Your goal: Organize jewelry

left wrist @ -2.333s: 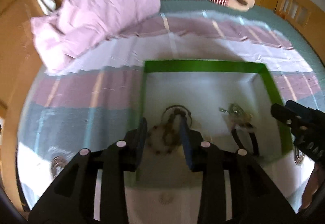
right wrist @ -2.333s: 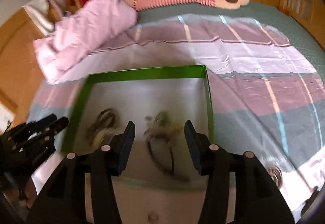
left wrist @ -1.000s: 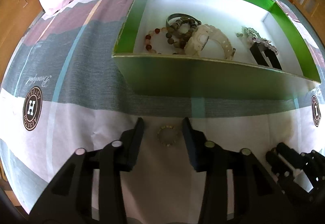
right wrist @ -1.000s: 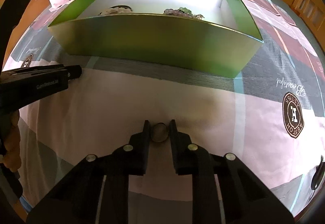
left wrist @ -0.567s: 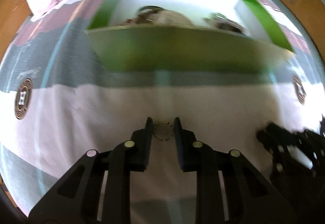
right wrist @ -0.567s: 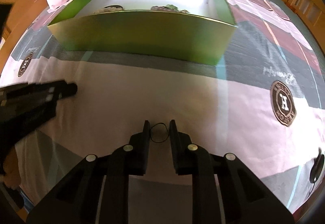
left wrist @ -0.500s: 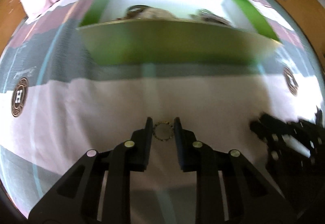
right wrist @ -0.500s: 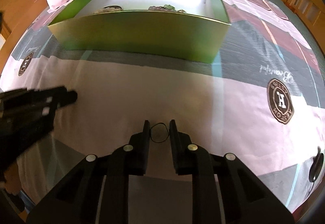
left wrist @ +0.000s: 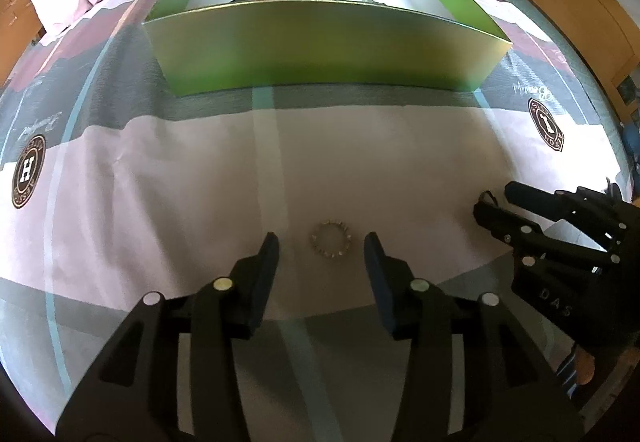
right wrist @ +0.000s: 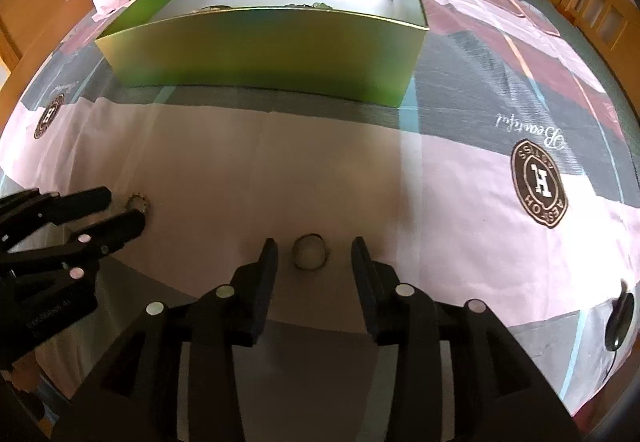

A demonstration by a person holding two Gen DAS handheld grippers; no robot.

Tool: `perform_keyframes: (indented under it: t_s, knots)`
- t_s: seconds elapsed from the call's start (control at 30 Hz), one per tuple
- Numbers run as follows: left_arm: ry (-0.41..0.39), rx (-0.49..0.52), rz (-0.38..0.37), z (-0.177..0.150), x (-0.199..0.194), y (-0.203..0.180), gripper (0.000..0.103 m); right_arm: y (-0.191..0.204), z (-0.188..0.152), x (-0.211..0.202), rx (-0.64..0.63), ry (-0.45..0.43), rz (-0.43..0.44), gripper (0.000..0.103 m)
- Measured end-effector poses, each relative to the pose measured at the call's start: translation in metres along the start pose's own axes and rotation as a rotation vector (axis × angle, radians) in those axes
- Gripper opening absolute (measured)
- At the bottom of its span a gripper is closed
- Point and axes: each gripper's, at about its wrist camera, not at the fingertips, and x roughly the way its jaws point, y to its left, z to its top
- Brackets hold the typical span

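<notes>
Two small rings lie on the pale patterned bedsheet (left wrist: 168, 177), in front of a green box (left wrist: 320, 41) whose inside is mostly hidden by its near wall, with only slivers of other jewelry showing over the edge. The left gripper (left wrist: 322, 248) has just been opening, fingers spread to either side of a beaded ring (left wrist: 331, 240) without touching it; the right gripper (right wrist: 314, 248) has likewise just been opening around a plain dark ring (right wrist: 310, 251). Both rings look freshly set down outside the box, so the sorting seems to be only partway done.
</notes>
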Motion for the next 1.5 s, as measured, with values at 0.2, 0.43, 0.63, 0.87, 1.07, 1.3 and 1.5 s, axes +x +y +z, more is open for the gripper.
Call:
perform_keyframes:
  t_s: [0.2,0.43,0.63,0.87,1.07,1.3,1.5]
  knots:
    - [0.0,0.022,0.059,0.002,0.004,-0.013,0.048,-0.007,-0.007,0.003,0.014,0.009,0.009,0.038]
    - [-0.008,0.01,0.148,0.002,0.011,-0.019,0.038,-0.014,-0.011,0.003,0.019,-0.014,0.03,0.038]
    - [-0.019,-0.005,0.156,-0.001,0.011,-0.019,0.022,-0.023,-0.011,0.004,0.046,-0.027,0.061,0.019]
    - [-0.027,-0.025,0.155,-0.004,0.009,-0.018,0.022,-0.018,-0.015,-0.001,0.033,-0.036,0.037,0.019]
    - [-0.036,-0.039,0.153,-0.005,0.007,-0.017,0.021,-0.011,-0.015,-0.005,0.025,-0.044,0.046,0.019]
    - [-0.058,-0.044,0.161,-0.005,-0.004,-0.016,0.021,-0.006,-0.015,-0.018,0.008,-0.071,0.048,0.019]
    - [-0.082,-0.057,0.159,-0.002,-0.015,-0.013,0.021,-0.005,-0.013,-0.024,0.007,-0.079,0.053,0.019]
